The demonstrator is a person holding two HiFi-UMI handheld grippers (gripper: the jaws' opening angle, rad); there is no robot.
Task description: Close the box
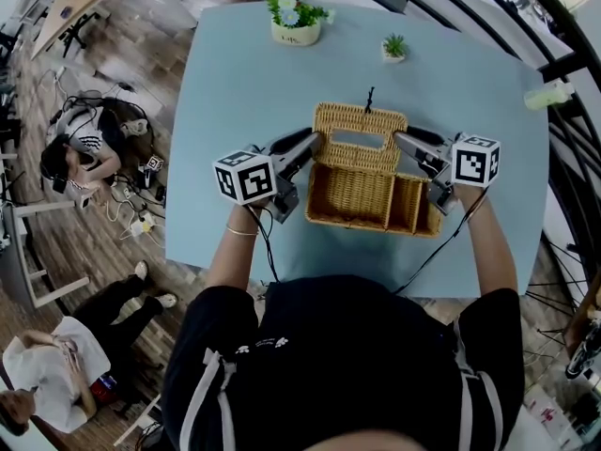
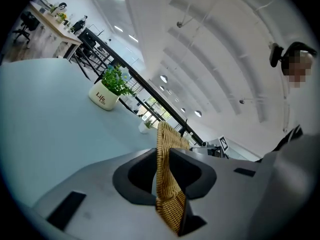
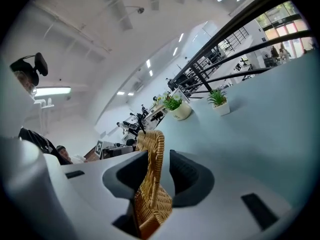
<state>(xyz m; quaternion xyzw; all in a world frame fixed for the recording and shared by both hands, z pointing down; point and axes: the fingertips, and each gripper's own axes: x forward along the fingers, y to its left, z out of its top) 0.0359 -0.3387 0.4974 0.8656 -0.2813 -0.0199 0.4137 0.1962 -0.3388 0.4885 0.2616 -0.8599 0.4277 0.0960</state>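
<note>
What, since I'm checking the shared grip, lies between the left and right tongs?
The wicker lid, raised behind the open box: the left tongs pinch one end, the right tongs the other, plain in the head view.

Left tool clamped on wicker lid — held edge-on, pale blue table, white potted plant beyond

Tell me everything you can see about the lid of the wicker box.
The lid is woven of light brown wicker. It is flat and rectangular, with a long rectangular opening in its middle and a thick braided rim. It is open, raised along the far edge of the box. The left gripper holds its left end and the right gripper its right end, each clamped on the rim.
</note>
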